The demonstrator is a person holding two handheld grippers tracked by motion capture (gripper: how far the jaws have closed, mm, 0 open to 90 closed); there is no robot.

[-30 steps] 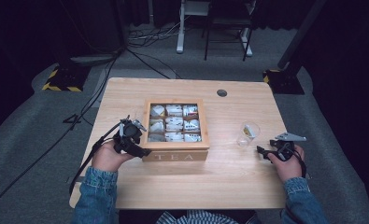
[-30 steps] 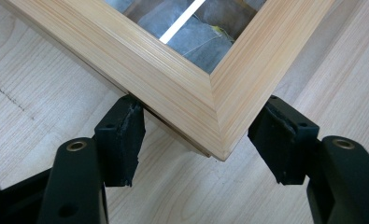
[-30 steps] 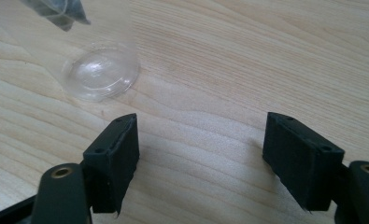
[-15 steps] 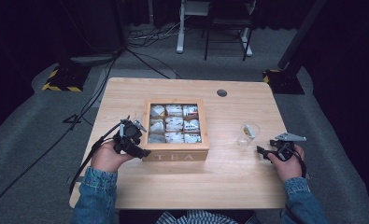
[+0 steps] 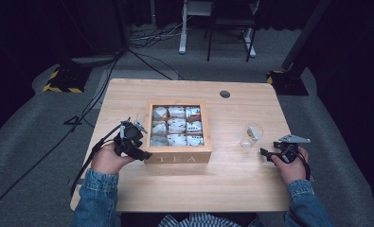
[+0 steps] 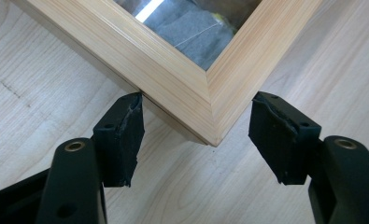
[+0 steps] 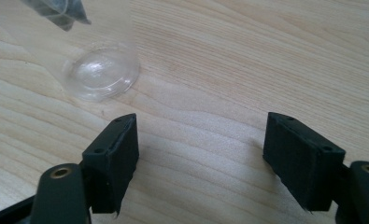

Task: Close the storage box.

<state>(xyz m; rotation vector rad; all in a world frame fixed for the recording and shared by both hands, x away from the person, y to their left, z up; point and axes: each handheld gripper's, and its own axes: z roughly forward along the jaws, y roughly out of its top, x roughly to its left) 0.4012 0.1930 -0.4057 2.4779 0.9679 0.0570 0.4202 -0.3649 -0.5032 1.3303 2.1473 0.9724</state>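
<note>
1. Nearest the camera, two denim sleeves are coming in over the near edge of the table [image 5: 189,189], a pale wood top with fine grain, and a striped cloth is showing just below that edge.
2. The left claw [image 5: 142,152] is sitting at the near left corner of the tea box [image 5: 177,157]; in the left gripper view its jaws are standing spread on either side of that corner [image 6: 210,116], the left pad close against the box's side, the right pad just apart from it, pinching nothing.
3. The right claw [image 5: 265,153] is resting low over bare wood near the right edge, jaws spread with nothing between them; in the right gripper view the clear plastic cup [image 7: 100,74] is lying just beyond its left jaw.
4. From above, the cup [image 5: 251,135] is lying on its side between the box and the right claw, apart from both.
5. The box is sitting in the middle of the table, its window showing nine compartments of tea bags [image 5: 176,125], with TEA on its front face.
6. Open wood is lying in front of the box and on both sides of it; a wide strip is running behind it to the far edge, broken by a round cable hole [image 5: 225,94].
7. Beyond the table, grey carpet is spreading out, with black cables [image 5: 142,52] trailing across it, yellow-and-black striped bases [image 5: 61,80] at left and right, white desk legs [image 5: 182,28], and a dark room behind.
</note>
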